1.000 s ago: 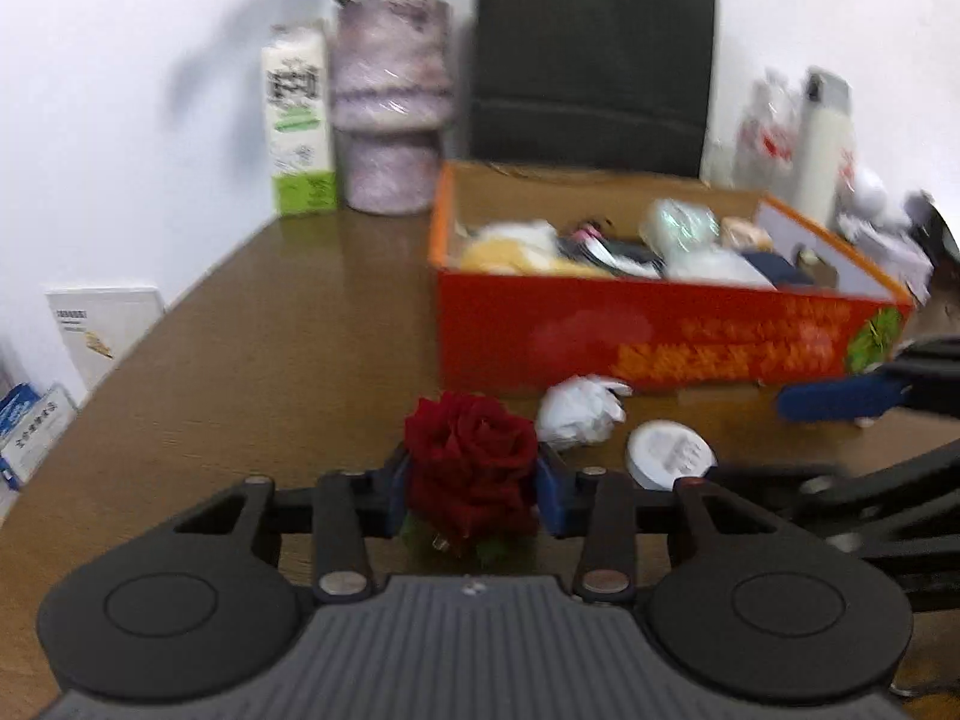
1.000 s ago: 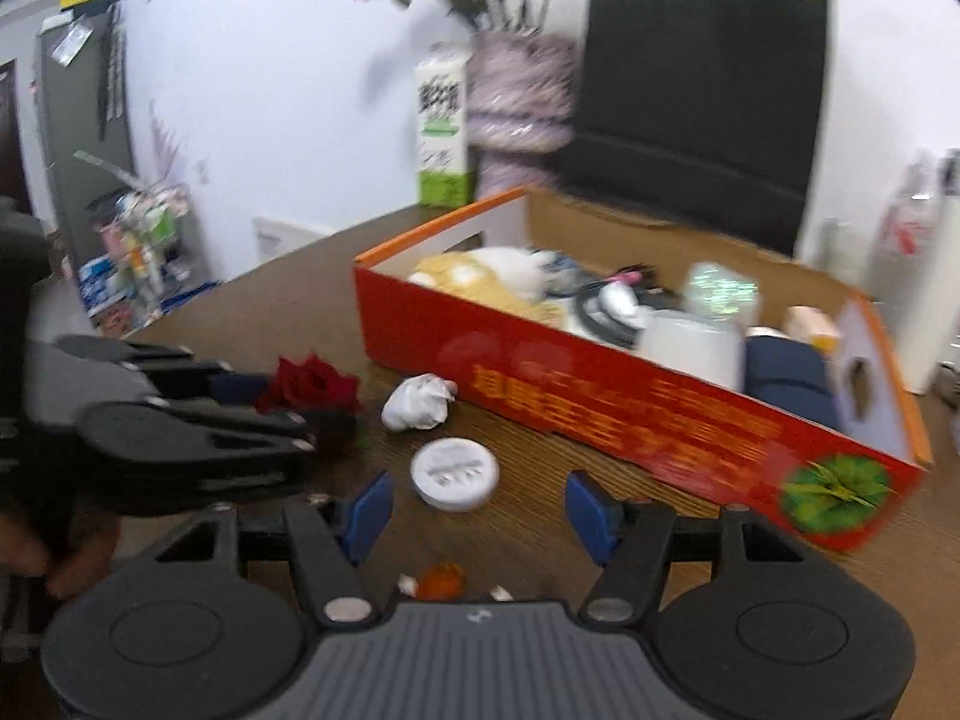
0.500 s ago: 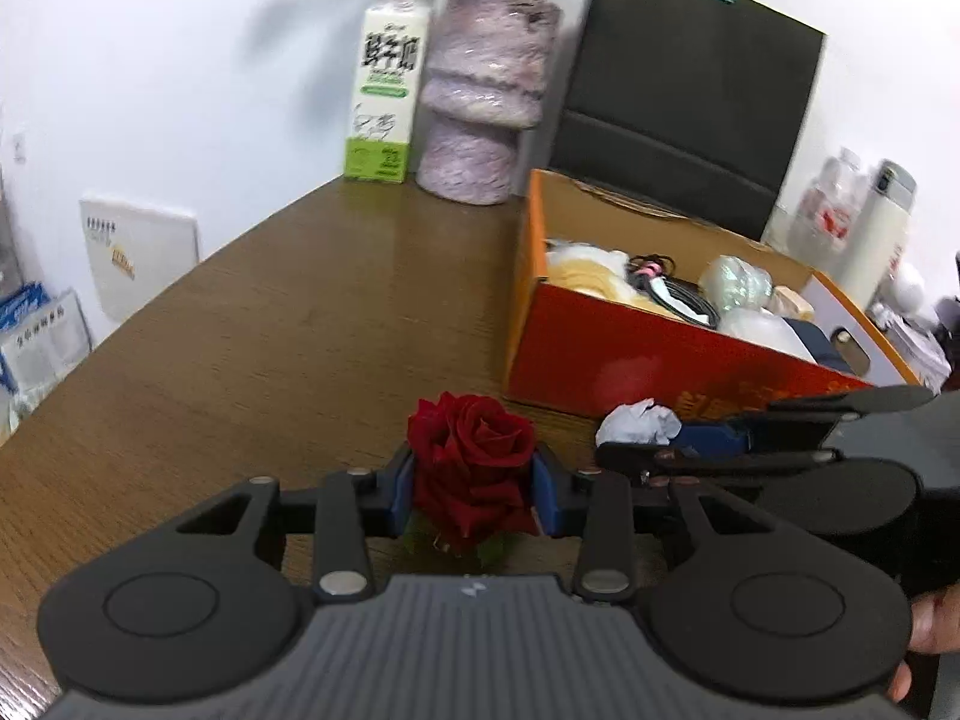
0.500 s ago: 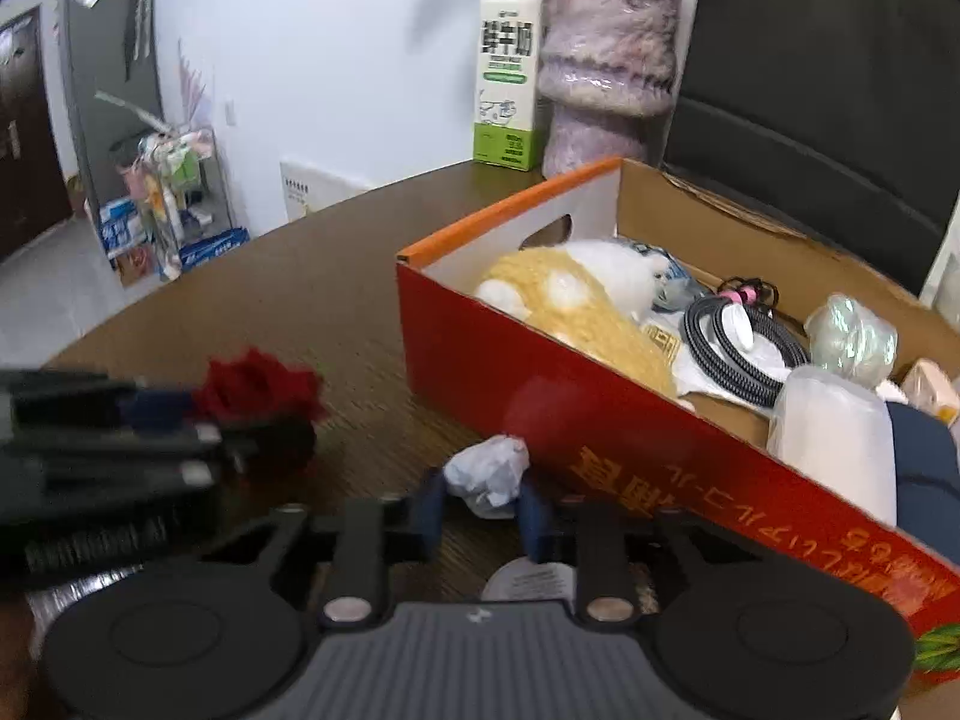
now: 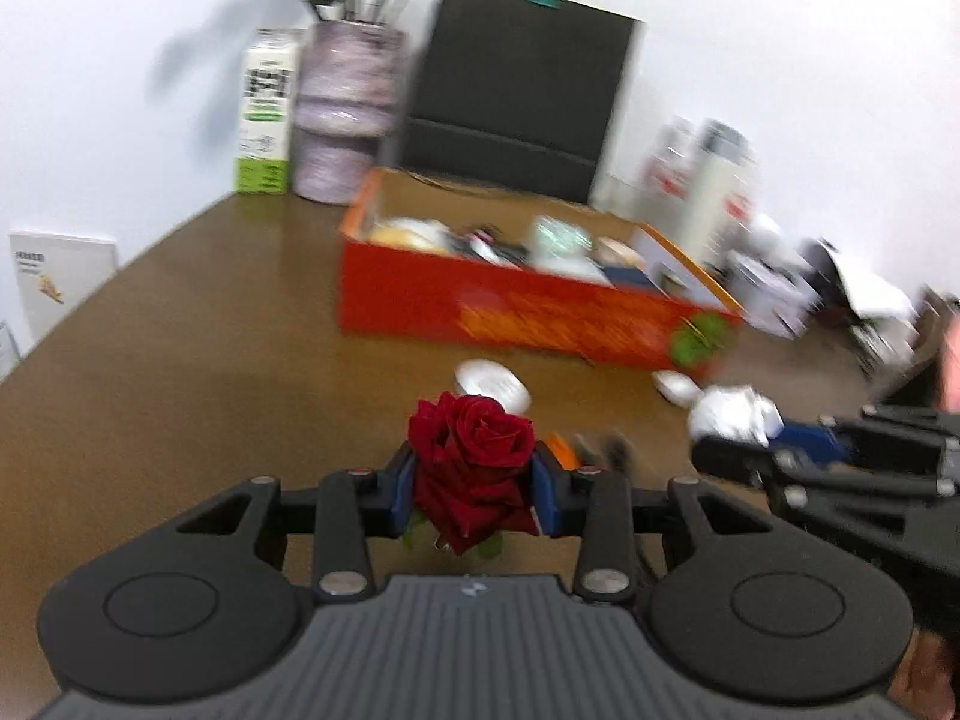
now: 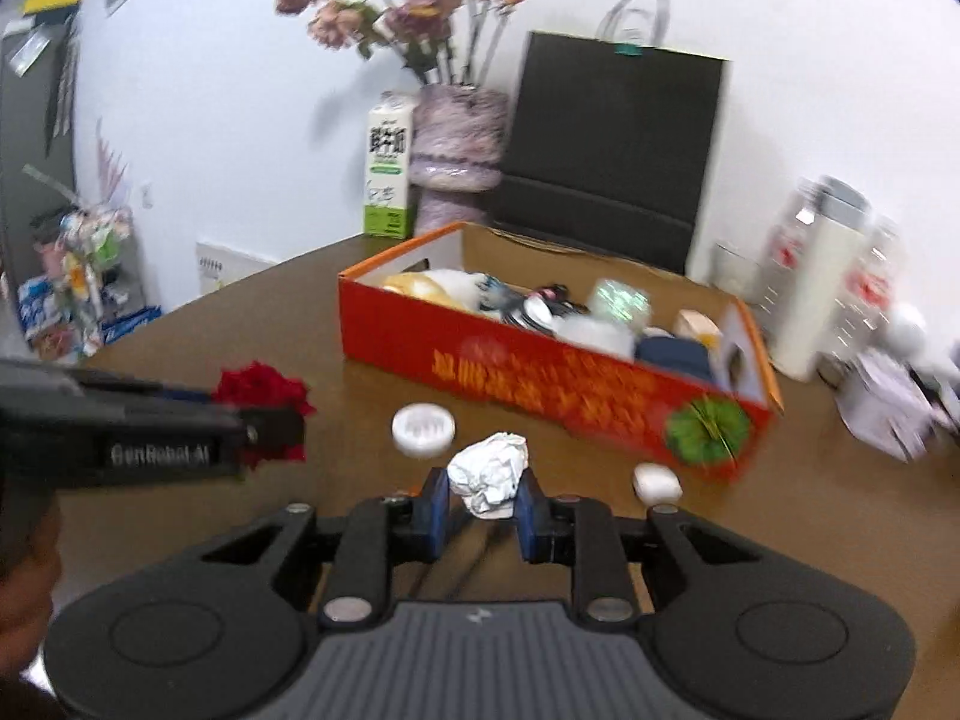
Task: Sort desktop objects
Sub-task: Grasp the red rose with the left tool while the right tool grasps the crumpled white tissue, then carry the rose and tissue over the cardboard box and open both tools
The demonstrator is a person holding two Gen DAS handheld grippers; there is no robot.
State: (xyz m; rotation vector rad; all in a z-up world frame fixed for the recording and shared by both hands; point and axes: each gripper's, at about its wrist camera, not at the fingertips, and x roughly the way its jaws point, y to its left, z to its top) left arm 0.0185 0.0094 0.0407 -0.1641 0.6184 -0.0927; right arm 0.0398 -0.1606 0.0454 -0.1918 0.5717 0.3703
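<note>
On the side of the left gripper [image 5: 473, 483], seen from the right wrist, white lettering reads "GenRobot AI". The orange box [image 6: 540, 378] holds a cable, pouches and soft things. The left gripper clamps a red rose [image 5: 474, 468]; the right gripper [image 6: 485, 507] clamps a crumpled paper ball [image 6: 489, 474], both above the table [image 5: 180, 372].

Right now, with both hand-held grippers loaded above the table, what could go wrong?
The crumpled paper sits high between the right hand-held gripper's pads, so it may slip out. The rose in the left hand-held gripper could get crushed petals. The red box looks crowded already; dropped items might bounce out.
</note>
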